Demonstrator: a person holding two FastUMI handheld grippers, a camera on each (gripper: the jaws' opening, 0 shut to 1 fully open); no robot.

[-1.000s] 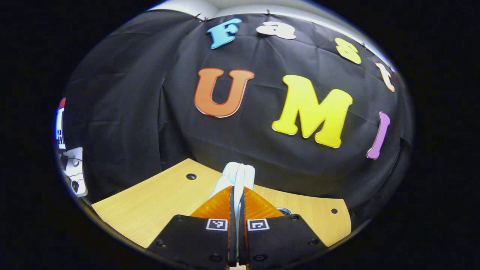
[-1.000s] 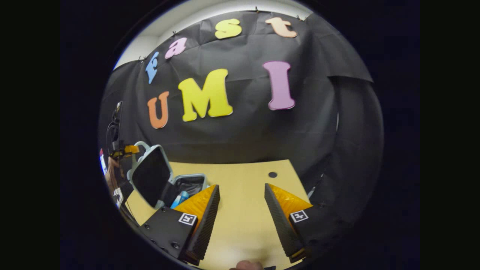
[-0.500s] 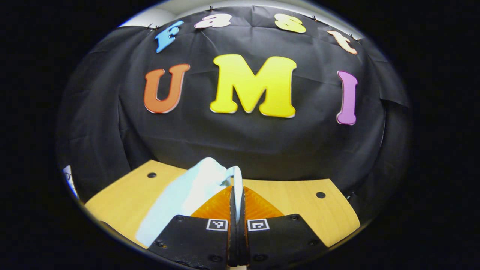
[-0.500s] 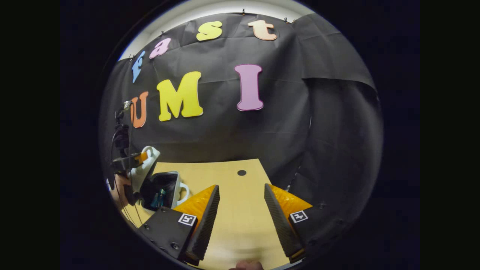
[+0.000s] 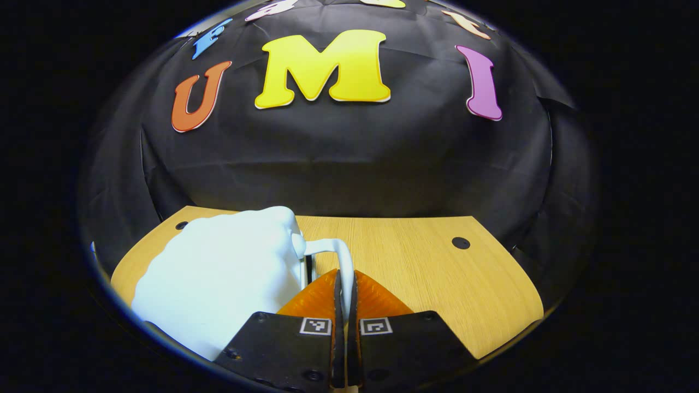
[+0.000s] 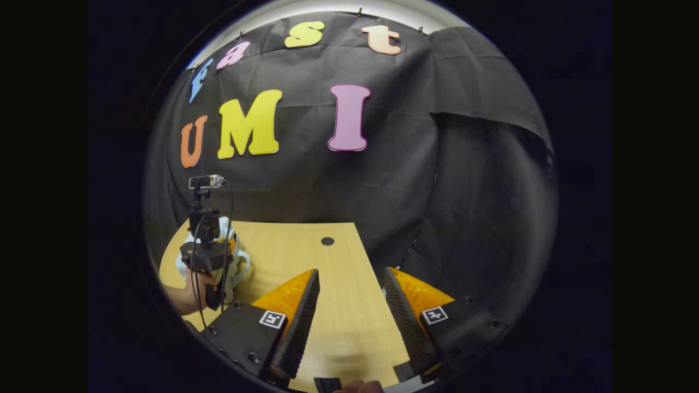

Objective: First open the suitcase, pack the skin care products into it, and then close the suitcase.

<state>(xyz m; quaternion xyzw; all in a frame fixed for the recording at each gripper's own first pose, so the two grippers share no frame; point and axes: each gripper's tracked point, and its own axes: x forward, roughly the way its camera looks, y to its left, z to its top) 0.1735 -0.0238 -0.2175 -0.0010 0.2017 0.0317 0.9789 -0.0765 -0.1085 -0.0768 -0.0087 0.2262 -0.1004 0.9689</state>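
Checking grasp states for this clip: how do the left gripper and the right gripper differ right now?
The left gripper is shut on the suitcase handle; the right gripper is open and holds nothing. The left sits at the pale blue suitcase; the right hangs over bare table. Both have orange fingers.

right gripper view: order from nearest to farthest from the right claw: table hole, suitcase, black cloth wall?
1. The suitcase sits on the table, just left of the right claw, with the left claw on it.
2. The table hole lies ahead, near the table's far edge.
3. The black cloth wall hangs behind the table.
The first two are fairly close to call.
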